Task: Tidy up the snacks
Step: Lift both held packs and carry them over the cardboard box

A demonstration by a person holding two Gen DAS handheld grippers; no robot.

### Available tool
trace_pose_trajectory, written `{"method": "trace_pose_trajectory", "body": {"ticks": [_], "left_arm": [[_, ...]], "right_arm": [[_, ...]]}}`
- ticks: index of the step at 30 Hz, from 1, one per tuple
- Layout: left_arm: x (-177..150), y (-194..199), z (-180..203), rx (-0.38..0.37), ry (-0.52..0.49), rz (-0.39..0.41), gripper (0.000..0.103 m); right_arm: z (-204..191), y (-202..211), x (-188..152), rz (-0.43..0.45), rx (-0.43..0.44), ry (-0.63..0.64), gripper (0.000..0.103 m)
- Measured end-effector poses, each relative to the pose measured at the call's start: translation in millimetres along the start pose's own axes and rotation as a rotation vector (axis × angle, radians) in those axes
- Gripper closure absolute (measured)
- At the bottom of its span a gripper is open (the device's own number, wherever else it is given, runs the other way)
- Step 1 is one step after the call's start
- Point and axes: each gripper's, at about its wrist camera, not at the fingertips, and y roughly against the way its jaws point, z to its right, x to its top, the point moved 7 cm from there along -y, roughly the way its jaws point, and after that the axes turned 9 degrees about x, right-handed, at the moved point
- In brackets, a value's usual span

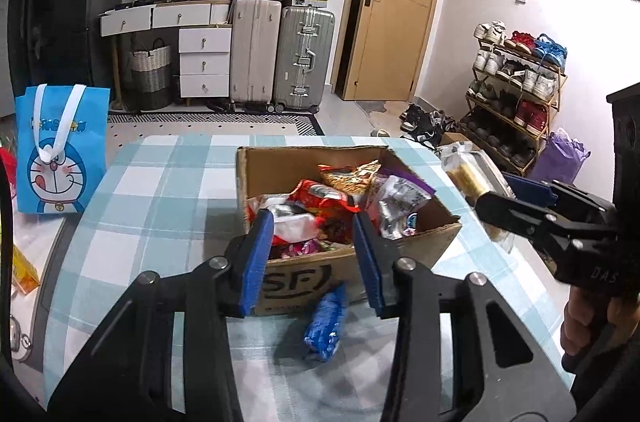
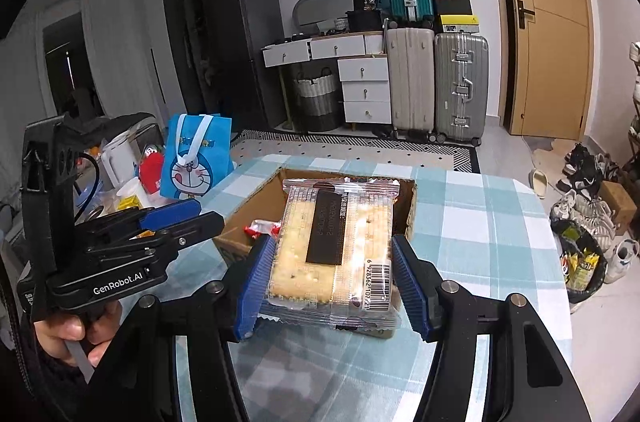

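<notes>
Blue-and-white checked cloth covers the surface (image 1: pixel 160 190) carrying my cardboard box (image 1: pixel 432 234) of snacks. Behind the box stand suitcases (image 2: pixel 460 82). Just before the box lies a blue packet (image 1: pixel 326 322). My right claw (image 2: pixel 328 278) pinches a cracker pack (image 2: pixel 332 242) above it, ready for sorting. My left claw (image 1: pixel 312 258) holds nothing, jaws drawn in.

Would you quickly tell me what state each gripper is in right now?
Left gripper: shut as far as it goes, holding nothing.
Right gripper: shut on the cracker packet, held above the cardboard box.
</notes>
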Motion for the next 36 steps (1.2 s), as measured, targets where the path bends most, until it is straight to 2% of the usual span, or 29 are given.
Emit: {"method": "trace_pose_trajectory", "body": {"ticks": [5, 6, 10, 11, 16, 20, 22, 23, 28, 34, 36], "left_arm": [[-19.3, -11.6, -10.2, 0.008, 0.008, -0.063, 0.064], [-25.9, -15.2, -10.4, 0.007, 0.0, -0.079, 0.061], [-58.6, -22.0, 4.0, -0.033, -0.054, -0.141, 0.024], [-70.0, -25.1, 11.9, -0.05, -0.081, -0.158, 0.023], [-109.2, -41.9, 45.2, -0.087, -0.167, -0.236, 0.023], [-130.3, -61.4, 66.2, -0.071, -0.221, -0.307, 0.024], [-137.4, -67.2, 72.0, -0.099, -0.218, -0.338, 0.062], [-138.8, -67.3, 74.7, -0.115, -0.214, -0.342, 0.063], [-118.6, -42.3, 74.4, -0.12, -0.195, -0.247, 0.063], [-67.3, -7.3, 62.5, -0.122, -0.116, -0.116, 0.063], [-50.1, -2.5, 56.4, -0.096, -0.107, -0.079, 0.063]], "right_arm": [[1.4, -6.1, -1.7, -0.008, 0.001, 0.001, 0.043], [2.1, -7.6, -3.1, -0.011, 0.004, -0.002, 0.043], [5.6, -10.6, -9.0, -0.024, 0.006, -0.008, 0.043], [6.9, -11.3, -10.5, -0.028, 0.004, -0.009, 0.043], [13.5, -8.3, -14.0, -0.022, 0.003, -0.025, 0.043], [16.2, -7.3, -16.9, -0.023, 0.0, -0.032, 0.043], [17.6, -6.8, -18.6, -0.024, 0.002, -0.037, 0.043], [18.9, -5.6, -19.8, -0.022, 0.001, -0.04, 0.043], [23.9, -2.7, -21.6, -0.02, -0.001, -0.047, 0.043], [26.6, -2.1, -19.6, -0.012, 0.009, -0.045, 0.043], [26.4, -5.0, -18.3, -0.013, 0.013, -0.043, 0.043]]}}
